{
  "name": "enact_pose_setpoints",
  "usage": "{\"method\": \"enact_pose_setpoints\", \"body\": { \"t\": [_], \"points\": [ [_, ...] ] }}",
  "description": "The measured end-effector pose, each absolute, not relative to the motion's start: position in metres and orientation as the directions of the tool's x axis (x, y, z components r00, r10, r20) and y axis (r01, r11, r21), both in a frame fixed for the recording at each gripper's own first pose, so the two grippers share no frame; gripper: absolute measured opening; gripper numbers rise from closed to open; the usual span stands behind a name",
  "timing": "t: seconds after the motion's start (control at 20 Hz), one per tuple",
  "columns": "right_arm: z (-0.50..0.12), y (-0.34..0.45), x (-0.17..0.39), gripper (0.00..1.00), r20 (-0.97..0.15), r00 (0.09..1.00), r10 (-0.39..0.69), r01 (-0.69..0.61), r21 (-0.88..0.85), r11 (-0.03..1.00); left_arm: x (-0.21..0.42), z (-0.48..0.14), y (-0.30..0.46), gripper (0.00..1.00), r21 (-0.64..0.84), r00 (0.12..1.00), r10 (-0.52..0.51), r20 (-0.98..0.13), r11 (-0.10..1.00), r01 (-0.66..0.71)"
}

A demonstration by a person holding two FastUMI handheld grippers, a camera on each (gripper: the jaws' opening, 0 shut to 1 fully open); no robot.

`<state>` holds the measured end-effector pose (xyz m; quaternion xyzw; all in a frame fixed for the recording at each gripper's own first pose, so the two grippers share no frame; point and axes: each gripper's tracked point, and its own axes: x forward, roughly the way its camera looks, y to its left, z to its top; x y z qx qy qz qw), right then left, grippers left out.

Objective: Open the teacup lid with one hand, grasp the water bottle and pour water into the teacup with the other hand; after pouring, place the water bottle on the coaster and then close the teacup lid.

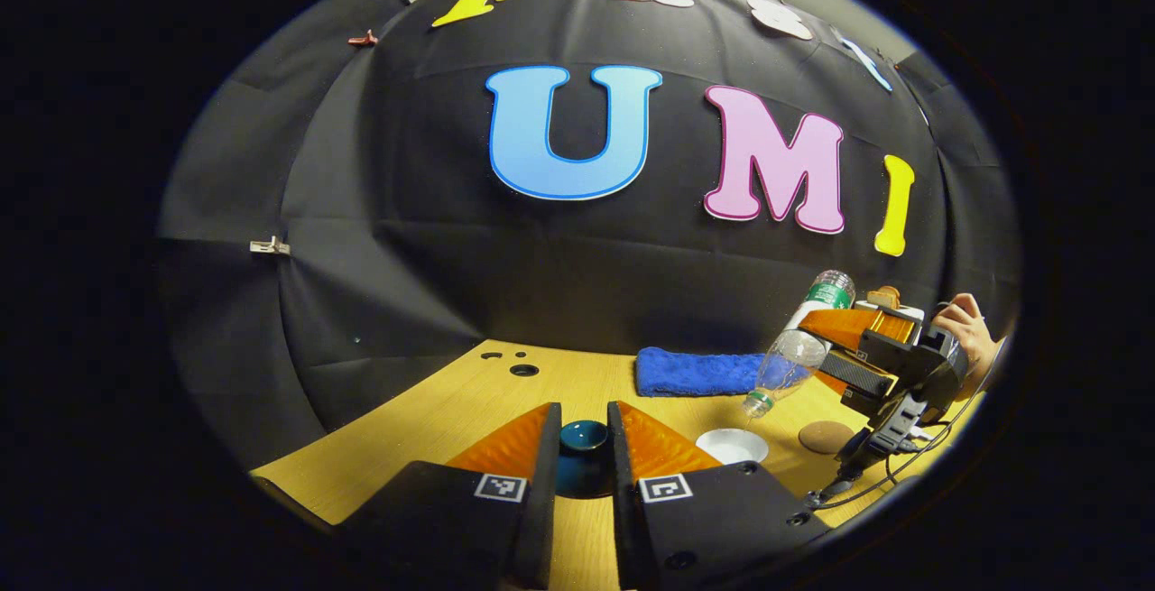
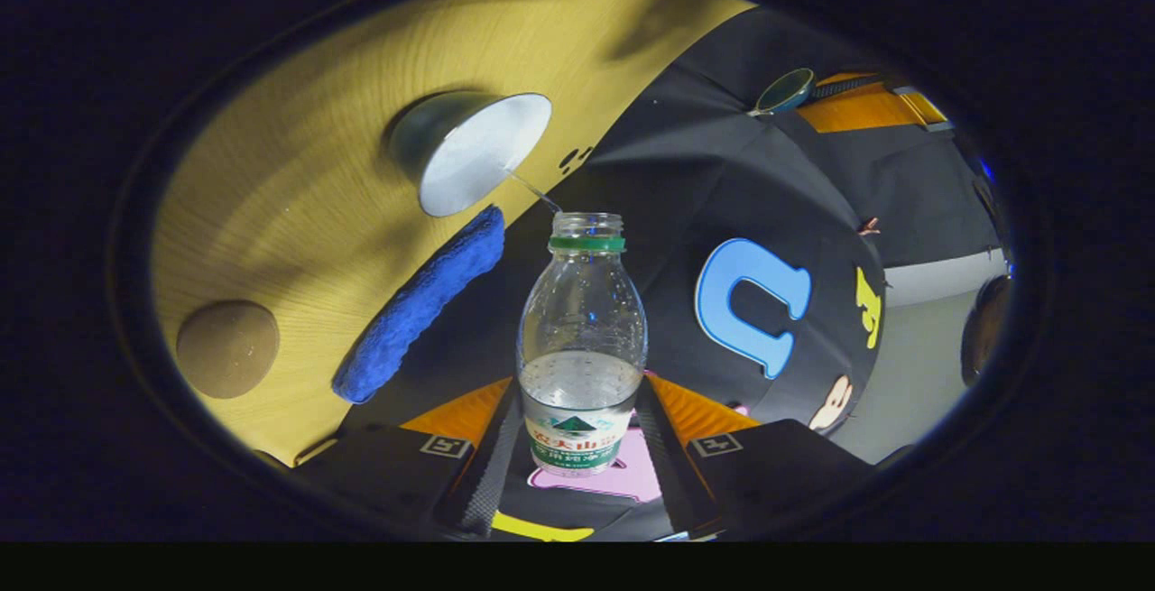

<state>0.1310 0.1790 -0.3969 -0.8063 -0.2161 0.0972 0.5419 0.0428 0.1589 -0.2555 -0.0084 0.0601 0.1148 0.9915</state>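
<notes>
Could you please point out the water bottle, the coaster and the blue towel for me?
water bottle (image 2: 582,320): right gripper view, clear body above the label.
coaster (image 2: 227,348): right gripper view, middle of the round disc.
blue towel (image 1: 695,373): left gripper view, middle of the folded cloth.

A staged recording booth, not a lived-in room. Black cloth (image 1: 379,239) is clipped up as the wall behind a bare wooden table (image 1: 451,420). A few props lie there: towel (image 1: 690,372), coaster (image 1: 823,436).

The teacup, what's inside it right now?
A thin stream of water runs from the tilted water bottle into the teacup. Its white inside shows; the water level cannot be made out. The lid is off, in the left gripper.
</notes>
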Motion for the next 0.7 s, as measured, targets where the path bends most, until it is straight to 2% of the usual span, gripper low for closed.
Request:
{"method": "enact_pose_setpoints", "body": {
  "t": [0.1,0.15,0.2,0.3,0.4,0.45,0.6,0.7],
  "points": [
    [-0.396,0.179,0.133,0.73,0.048,0.900,0.432,0.189,-0.939,-0.289,0.043,-0.256,0.159,0.35,-0.007,0.966,0.228,-0.123,0.973,-0.231],
    [-0.399,0.178,0.134,0.73,0.022,0.912,0.409,0.138,-0.957,-0.256,0.043,-0.256,0.159,0.31,-0.010,0.965,0.230,-0.123,0.972,-0.233],
    [-0.404,0.178,0.136,0.73,-0.013,0.921,0.389,0.075,-0.974,-0.212,0.042,-0.258,0.159,0.35,-0.010,0.964,0.233,-0.126,0.972,-0.236],
    [-0.408,0.177,0.135,0.73,-0.059,0.933,0.354,-0.023,-0.994,-0.108,0.040,-0.258,0.159,0.31,-0.010,0.962,0.238,-0.132,0.970,-0.241],
    [-0.416,0.174,0.131,0.73,-0.101,0.941,0.323,-0.112,-0.994,0.014,0.040,-0.258,0.161,0.35,-0.010,0.961,0.242,-0.133,0.969,-0.246],
    [-0.419,0.172,0.130,0.73,-0.129,0.945,0.302,-0.161,-0.983,0.084,0.040,-0.258,0.162,0.31,-0.009,0.960,0.244,-0.134,0.969,-0.247],
    [-0.427,0.169,0.127,0.73,-0.200,0.946,0.254,-0.278,-0.904,0.324,0.040,-0.262,0.162,0.31,-0.004,0.958,0.248,-0.143,0.968,-0.251],
    [-0.427,0.175,0.125,0.73,-0.215,0.940,0.264,-0.323,-0.808,0.492,0.041,-0.262,0.158,0.31,-0.001,0.958,0.244,-0.148,0.969,-0.246]
  ]
}}
